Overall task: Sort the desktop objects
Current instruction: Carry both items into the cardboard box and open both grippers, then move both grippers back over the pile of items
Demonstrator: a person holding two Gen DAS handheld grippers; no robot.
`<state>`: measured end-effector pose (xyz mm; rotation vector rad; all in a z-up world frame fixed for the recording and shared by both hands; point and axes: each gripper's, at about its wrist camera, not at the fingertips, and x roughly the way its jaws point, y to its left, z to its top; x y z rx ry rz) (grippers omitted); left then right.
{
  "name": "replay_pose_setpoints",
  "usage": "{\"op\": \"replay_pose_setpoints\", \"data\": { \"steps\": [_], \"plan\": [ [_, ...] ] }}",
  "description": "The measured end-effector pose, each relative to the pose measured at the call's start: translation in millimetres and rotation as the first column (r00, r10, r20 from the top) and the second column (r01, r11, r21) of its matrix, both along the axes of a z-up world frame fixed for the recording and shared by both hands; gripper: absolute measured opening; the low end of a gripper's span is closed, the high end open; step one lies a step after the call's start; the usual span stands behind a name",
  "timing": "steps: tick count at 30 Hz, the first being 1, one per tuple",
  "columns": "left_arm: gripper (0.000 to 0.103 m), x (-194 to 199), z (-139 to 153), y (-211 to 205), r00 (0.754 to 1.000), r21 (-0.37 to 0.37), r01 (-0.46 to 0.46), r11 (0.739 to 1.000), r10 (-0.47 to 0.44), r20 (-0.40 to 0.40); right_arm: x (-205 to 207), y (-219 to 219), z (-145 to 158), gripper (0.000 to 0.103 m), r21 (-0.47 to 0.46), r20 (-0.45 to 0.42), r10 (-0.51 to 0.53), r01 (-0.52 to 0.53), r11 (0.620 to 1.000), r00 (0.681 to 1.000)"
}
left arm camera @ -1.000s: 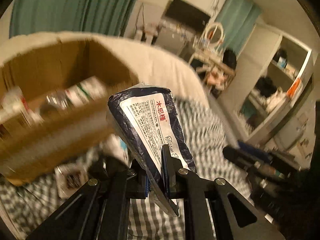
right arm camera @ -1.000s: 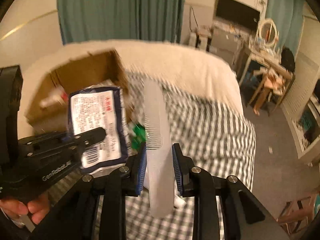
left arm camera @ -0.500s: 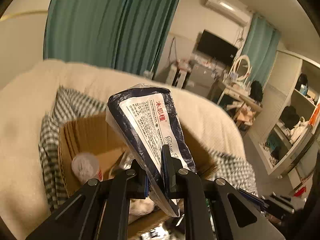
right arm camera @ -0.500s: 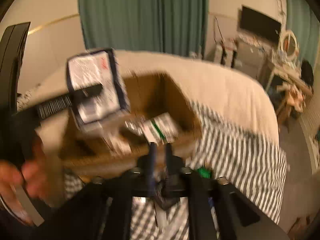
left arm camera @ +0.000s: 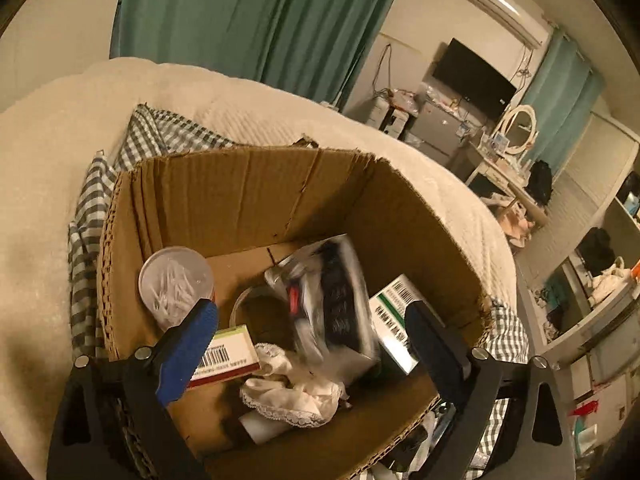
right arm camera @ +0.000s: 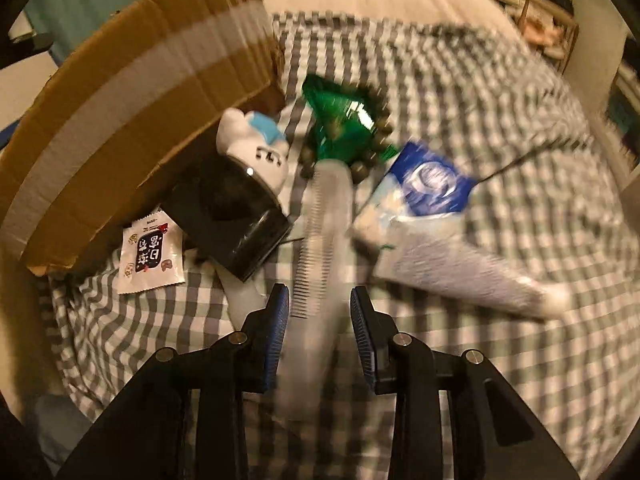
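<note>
My left gripper (left arm camera: 310, 310) hangs open and wide over the open cardboard box (left arm camera: 248, 156), with nothing between its fingers. The dark blue tissue pack (left arm camera: 336, 292) lies blurred inside the box among other items. In the right wrist view my right gripper (right arm camera: 320, 292) is open above the checked cloth. A pale comb (right arm camera: 324, 220) runs lengthwise between its fingers; it is blurred like the bedding, and looks loose. The box's outer wall (right arm camera: 132, 92) stands at the upper left.
In the box: a round swab tub (left arm camera: 176, 280), a barcoded carton (left arm camera: 224, 356), lace cloth (left arm camera: 292, 392), a green-white carton (left arm camera: 396, 308). On the cloth: a black jar (right arm camera: 228, 216), white plush (right arm camera: 256, 148), green bag (right arm camera: 344, 124), blue pack (right arm camera: 432, 184), sachet (right arm camera: 150, 256).
My left gripper moved over the box, opened and let the tissue pack drop in. My right gripper swung down toward the cloth; its fingers stand wider than half a second ago.
</note>
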<state>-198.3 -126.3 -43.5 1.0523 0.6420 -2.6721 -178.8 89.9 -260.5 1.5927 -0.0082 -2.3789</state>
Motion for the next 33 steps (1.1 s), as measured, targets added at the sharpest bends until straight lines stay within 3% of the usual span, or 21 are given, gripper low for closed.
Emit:
{"op": "replay_pose_setpoints", "data": {
  "steps": [4,5,10,16,21,23,27,28,30,33],
  "plan": [
    [0.097,3,1,6,1.0,-0.002,0.021,1.0,-0.021,-0.006,-7,-4,-18,0.031,0.031,0.026,-0.016,0.015,0.999,1.0],
    [0.097,6,3,10,1.0,-0.008,0.023,1.0,-0.023,-0.017,-7,-4,-19,0.026,0.034,0.02,-0.025,0.024,0.999,0.999],
    [0.099,11,8,14,0.998,-0.048,0.031,0.998,-0.034,-0.06,8,3,-2,0.026,0.028,-0.036,-0.043,0.044,0.999,0.998],
    [0.099,11,8,9,0.999,-0.091,0.005,0.996,-0.01,-0.048,16,13,62,0.026,-0.139,-0.133,-0.069,0.05,0.989,0.989],
    [0.1,14,10,-1,0.997,-0.127,-0.058,0.99,0.052,-0.052,-4,-19,126,0.026,-0.274,-0.255,0.002,-0.075,0.959,0.967],
    [0.1,15,9,-7,0.995,-0.124,-0.089,0.988,0.083,-0.05,-13,-41,150,0.025,-0.287,-0.305,0.033,-0.125,0.95,0.952],
    [0.1,14,7,-14,0.993,-0.122,-0.108,0.987,0.103,-0.05,-51,-71,157,0.027,-0.33,-0.35,0.029,-0.153,0.932,0.936],
    [0.1,14,7,-15,0.993,-0.123,-0.112,0.986,0.107,-0.052,-56,-72,158,0.031,-0.343,-0.351,0.016,-0.144,0.928,0.936],
    [0.1,14,7,-16,0.992,-0.125,-0.119,0.985,0.113,-0.058,-53,-72,163,0.06,-0.341,-0.365,-0.034,-0.099,0.935,0.93],
    [0.1,15,8,-15,0.992,-0.125,-0.114,0.986,0.105,-0.073,-40,-52,171,0.066,-0.33,-0.42,-0.078,-0.072,0.941,0.904]
  ]
}}
